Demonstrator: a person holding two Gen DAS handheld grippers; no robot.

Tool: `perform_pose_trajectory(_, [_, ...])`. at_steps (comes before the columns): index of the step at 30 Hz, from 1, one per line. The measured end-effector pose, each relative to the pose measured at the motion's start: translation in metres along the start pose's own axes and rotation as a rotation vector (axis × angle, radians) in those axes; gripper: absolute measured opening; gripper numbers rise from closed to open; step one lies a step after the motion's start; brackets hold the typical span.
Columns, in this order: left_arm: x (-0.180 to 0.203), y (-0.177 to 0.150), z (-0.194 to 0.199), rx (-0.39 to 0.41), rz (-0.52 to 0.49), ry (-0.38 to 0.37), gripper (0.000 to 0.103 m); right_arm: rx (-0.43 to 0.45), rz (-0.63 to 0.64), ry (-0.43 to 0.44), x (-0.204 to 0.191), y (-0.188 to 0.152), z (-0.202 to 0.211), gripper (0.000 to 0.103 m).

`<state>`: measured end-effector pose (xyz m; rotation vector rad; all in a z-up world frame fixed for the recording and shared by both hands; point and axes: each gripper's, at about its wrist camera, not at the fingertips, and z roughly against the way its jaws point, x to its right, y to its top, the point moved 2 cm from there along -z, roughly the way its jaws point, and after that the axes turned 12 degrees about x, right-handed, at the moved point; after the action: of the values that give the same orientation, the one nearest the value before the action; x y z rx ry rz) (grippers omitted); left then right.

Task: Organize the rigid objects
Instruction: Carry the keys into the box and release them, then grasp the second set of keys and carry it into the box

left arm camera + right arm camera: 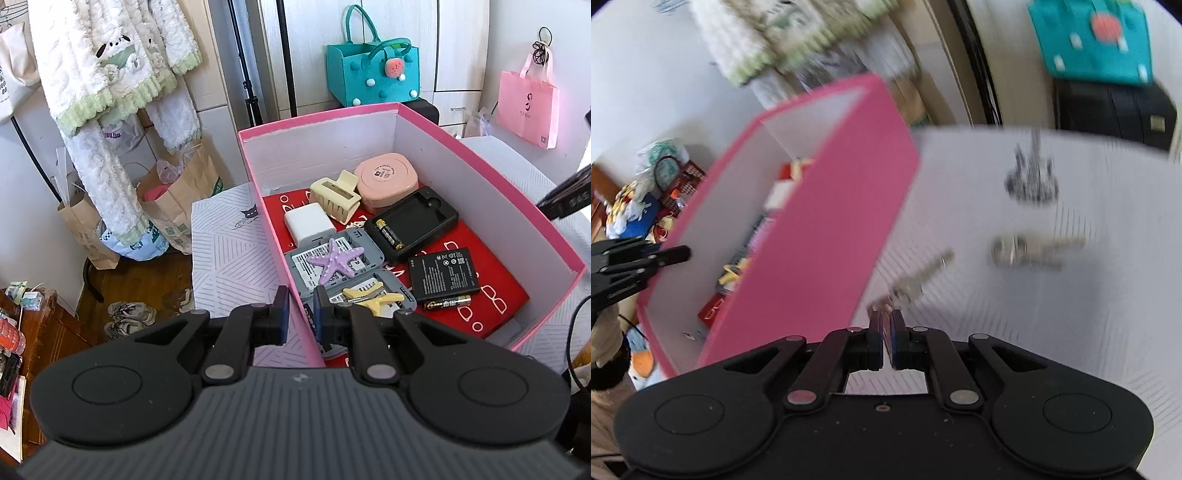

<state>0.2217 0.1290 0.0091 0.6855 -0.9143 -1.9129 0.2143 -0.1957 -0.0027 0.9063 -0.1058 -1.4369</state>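
Pink box already holds many items; keys remain on table. Left tongs pinch box wall; right tongs nearly pressed together, empty.

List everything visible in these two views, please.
pink box: 1, pink, on patterned cloth
claw clip: 1, cream, in box
compact case: 1, pink, in box
charger: 1, white, in box
grey case: 1, open, in box
starfish: 1, purple, on grey case
tray: 1, black, in box
AA batteries: 2, black, in box
flat battery: 1, black, box floor
keys: blurred, silver, on cloth
felt bag: 1, teal, behind box
left gripper: black, clamped on box wall
right gripper: black, over keys
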Motion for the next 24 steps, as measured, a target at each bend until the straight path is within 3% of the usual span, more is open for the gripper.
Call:
perform_pose_trajectory(3, [0.0,0.0,-0.001,-0.001,0.004,-0.001,0.012,-0.024,-0.082,0.037,0.009,-0.004,-0.013,0.019])
perform_pose_trajectory(5, [0.001,0.0,-0.001,-0.003,0.006,-0.002,0.012,-0.02,-0.14,0.08,0.012,-0.002,-0.019,0.037])
perform_pose_trajectory(8, [0.001,0.0,-0.001,-0.003,0.003,0.0,0.012,-0.009,-0.146,0.072,0.01,-0.001,-0.027,0.038])
perform_pose_trajectory(10, [0.001,0.0,-0.001,-0.002,0.004,0.0,0.012,-0.006,-0.132,0.037,0.008,-0.002,-0.033,0.034])
perform_pose_trajectory(12, [0.001,0.0,-0.001,-0.002,0.008,0.0,0.012,0.022,-0.105,0.016,0.004,-0.003,-0.034,0.011])
perform_pose_trajectory(13, [0.001,0.0,0.0,-0.002,0.009,-0.001,0.012,0.037,-0.084,0.0,0.003,-0.002,-0.033,0.007])
perform_pose_trajectory(16, [-0.002,-0.001,0.001,-0.002,0.017,-0.004,0.012,0.104,-0.037,-0.02,0.002,-0.002,-0.024,0.007])
perform_pose_trajectory(24, [-0.002,-0.002,0.001,0.002,0.009,0.001,0.013,0.273,-0.029,0.088,-0.016,0.029,0.041,0.007])
